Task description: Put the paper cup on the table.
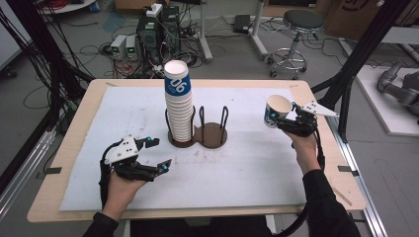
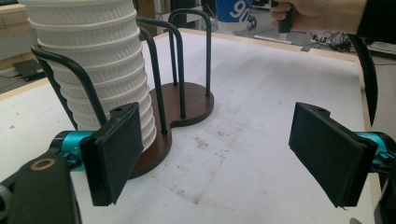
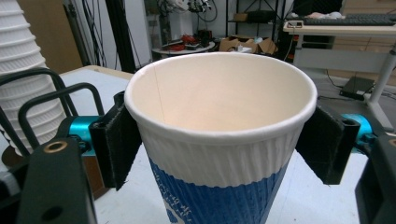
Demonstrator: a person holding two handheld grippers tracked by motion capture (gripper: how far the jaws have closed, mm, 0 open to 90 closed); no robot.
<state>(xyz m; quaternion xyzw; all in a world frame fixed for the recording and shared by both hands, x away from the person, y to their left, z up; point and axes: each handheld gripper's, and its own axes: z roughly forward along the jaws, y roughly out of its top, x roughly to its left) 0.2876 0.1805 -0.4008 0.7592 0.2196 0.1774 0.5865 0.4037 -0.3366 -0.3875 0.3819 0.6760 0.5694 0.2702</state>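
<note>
1. While the right tool (image 1: pixel 289 120) clamps a single paper cup (image 1: pixel 274 111) between its pads, it holds the cup upright in the air over the right side of the desk (image 1: pixel 74 163), well apart from the cup holder (image 1: pixel 200 134).
2. The step in hand looks like carrying that cup, either toward the tall stack of cups (image 1: pixel 179 103) in the holder's left bay or toward the empty right bay; which of the two cannot be told.
3. The left tool (image 1: pixel 154 155) rests low near the front left of the desk, its jaws spread with nothing between them.
4. The next move would call for bringing the cup level over the target and lowering it straight between the wire hoops without knocking the stack.
5. The cup is ribbed paper, white at its rolled rim and blue below, tapering downward; the holder has a dark wooden figure-eight base and thin black wire loops; the tool pads (image 2: pixel 116 144) are flat, black and rubbery; the desk wears a pale, scuffed mat.
</note>
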